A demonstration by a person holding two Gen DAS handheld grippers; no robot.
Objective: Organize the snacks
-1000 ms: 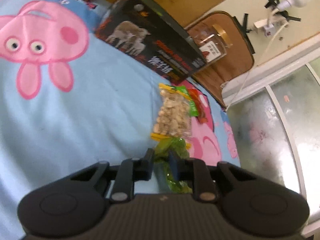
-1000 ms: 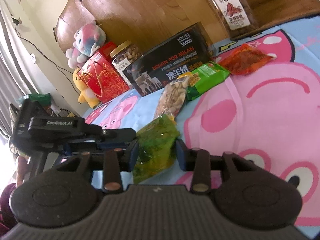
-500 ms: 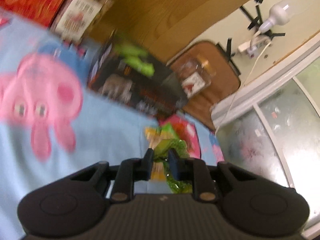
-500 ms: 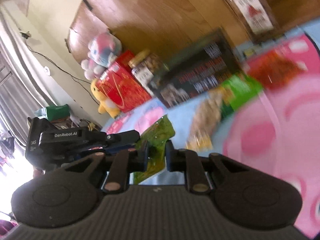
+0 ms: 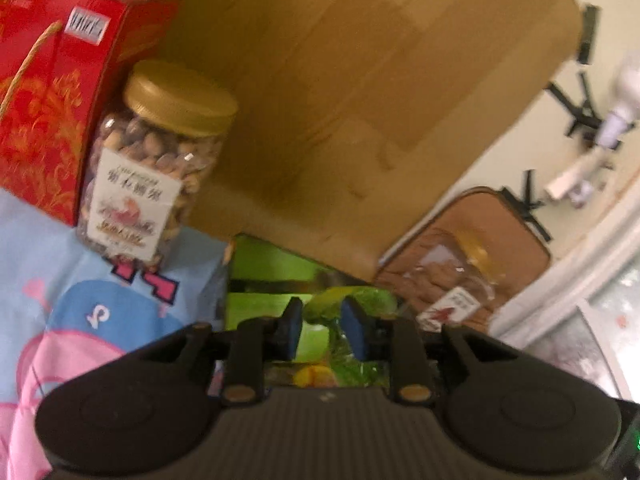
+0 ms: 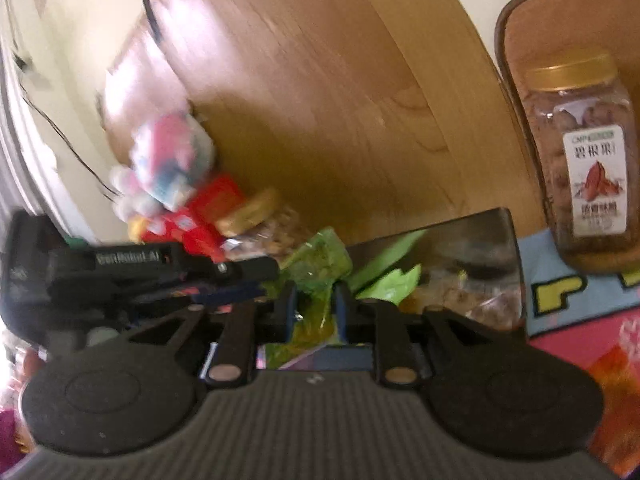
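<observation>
Held up above the blue and pink cartoon-print cloth (image 5: 100, 304): a crinkled translucent green snack packet (image 6: 316, 268), gripped from both sides. Pinched at its lower part between the two black fingers of the right gripper (image 6: 314, 314), closed tight on the film, with the top of the packet sticking up past the fingertips. Seen also from the left wrist: green crumpled film (image 5: 352, 300) between and beyond the blue-padded fingers of the left gripper (image 5: 320, 330); a visible gap between the pads, contact with the film too blurred to judge, so impossible to tell whether clamped or loose. From the right wrist, the left gripper's black body just left of the packet, its tip right at the film. Just behind the packet, a glossy black rectangular box (image 6: 472, 256), top face mirroring green. Further back, against the wooden board (image 5: 360, 100): a clear plastic jar of nuts with gold lid (image 5: 160, 164), a red gift box with gold pattern (image 5: 44, 112) beside it, and a second gold-lidded clear jar with a white label (image 6: 588, 164) to the right.
</observation>
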